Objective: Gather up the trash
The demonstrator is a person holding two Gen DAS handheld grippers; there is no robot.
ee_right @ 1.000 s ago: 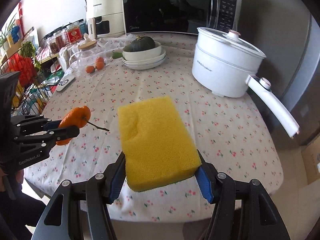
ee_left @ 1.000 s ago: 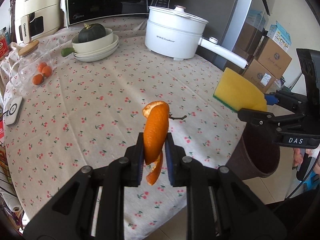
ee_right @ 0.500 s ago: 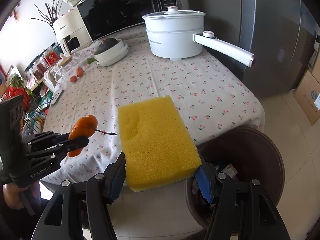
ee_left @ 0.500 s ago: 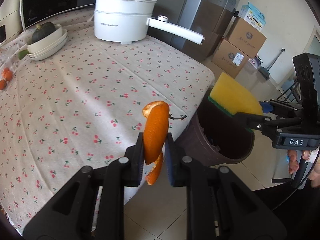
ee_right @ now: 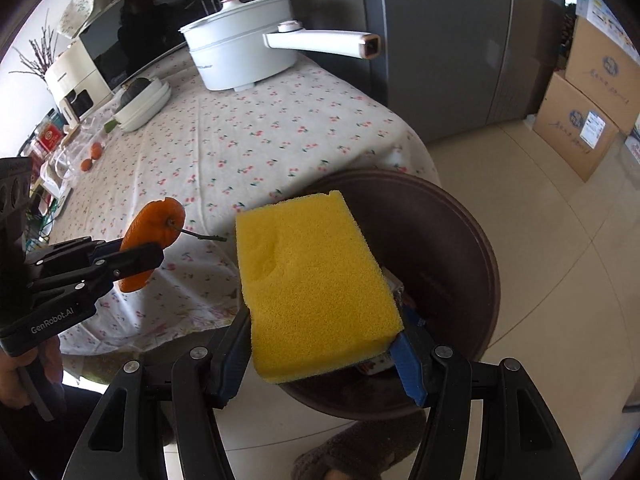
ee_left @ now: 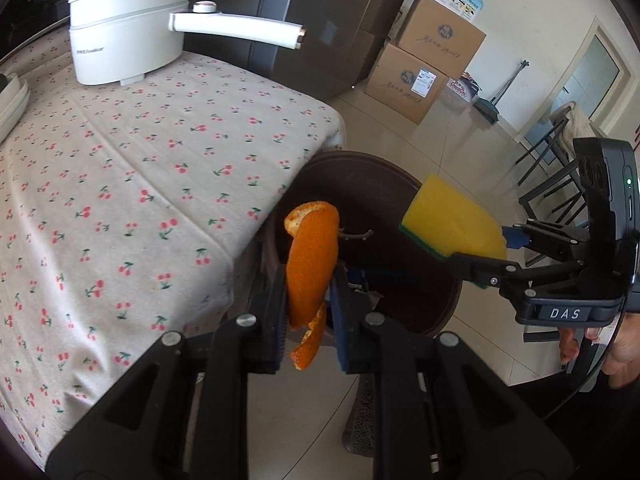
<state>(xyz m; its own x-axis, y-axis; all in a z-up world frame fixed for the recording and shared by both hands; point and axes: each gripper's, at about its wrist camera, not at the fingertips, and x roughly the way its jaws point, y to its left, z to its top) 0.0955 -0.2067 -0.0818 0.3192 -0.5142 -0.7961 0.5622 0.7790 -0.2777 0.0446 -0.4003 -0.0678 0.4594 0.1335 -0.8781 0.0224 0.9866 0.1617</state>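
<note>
Left wrist view shows my left tongs (ee_left: 310,296) pressed tight on an orange peel (ee_left: 311,264), which stands upright between the pads with its curled top and a thin stem poking above them. I pinch it low down, so most of the strip is free and should fall clean once I let go. Just beyond the peel is the dark brown bin (ee_left: 400,208), standing on the floor tiles at the table's (ee_left: 132,168) near right corner, its rim tucked against the hanging cherry cloth; I judge the peel is over the bin's left edge, not yet its middle. My right tongs (ee_left: 476,248) come in from the right, holding a yellow sponge (ee_left: 452,220) with a green underside over the bin's right side. In the right wrist view those tongs (ee_right: 320,344) are spread wide but clamped on the sponge (ee_right: 312,280) by its two long sides, flat face up, so it hangs level above the open bin (ee_right: 460,240). Some scraps lie inside the bin, too hidden to name. Both tongs tip downward, which I think suits a straight drop. Far off on the table sit the white pot (ee_right: 244,56) and a stack of bowls (ee_right: 142,106), well apart from all this. I'd say the carrying is about done and release is what remains, with the peel perhaps needing a little more reach to the right.
</note>
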